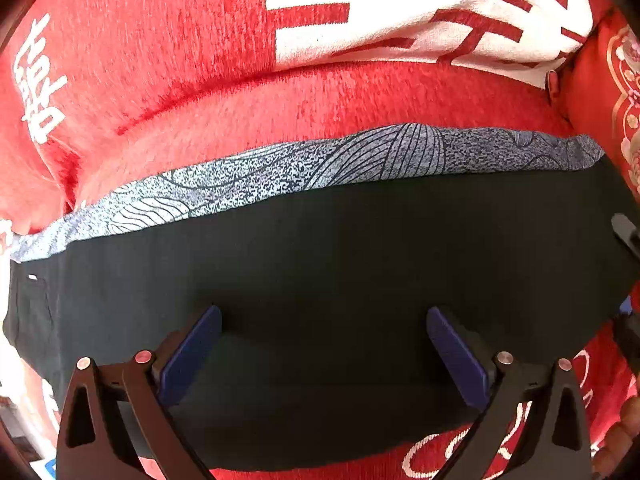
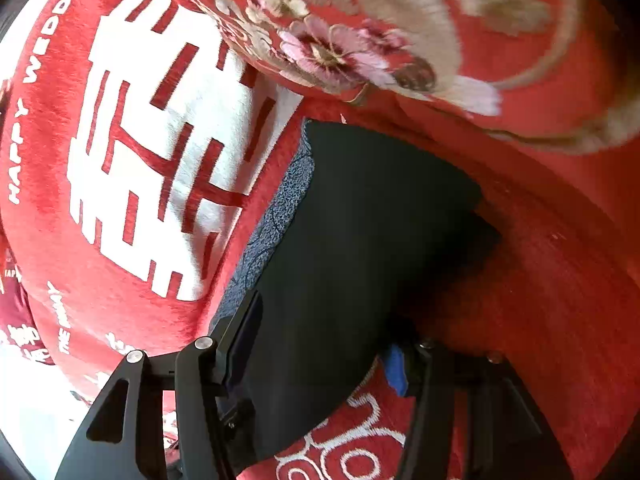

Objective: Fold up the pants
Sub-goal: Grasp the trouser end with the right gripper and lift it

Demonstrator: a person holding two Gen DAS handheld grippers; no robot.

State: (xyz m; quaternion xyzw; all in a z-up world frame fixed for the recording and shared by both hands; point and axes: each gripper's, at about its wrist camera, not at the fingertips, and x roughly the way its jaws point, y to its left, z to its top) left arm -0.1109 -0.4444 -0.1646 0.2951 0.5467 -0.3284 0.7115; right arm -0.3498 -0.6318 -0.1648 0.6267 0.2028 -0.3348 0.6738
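Note:
The pants (image 1: 320, 264) are black with a grey-blue patterned band (image 1: 280, 176) along the far edge. They lie flat on a red blanket. My left gripper (image 1: 324, 356) is open, its blue pads (image 1: 192, 356) spread wide just over the black cloth, holding nothing. In the right wrist view the pants (image 2: 360, 240) run away from me with the patterned band (image 2: 280, 216) on the left. My right gripper (image 2: 320, 360) is open, its fingers (image 2: 396, 368) on either side of the near end of the cloth, not pinching it.
The red plush blanket (image 1: 160, 60) has large white characters (image 2: 160, 152) and white lettering. A red pillow with pink and gold flowers (image 2: 380, 40) lies at the far right, close to the pants' end. The other gripper's black tip (image 1: 626, 232) shows at the right edge.

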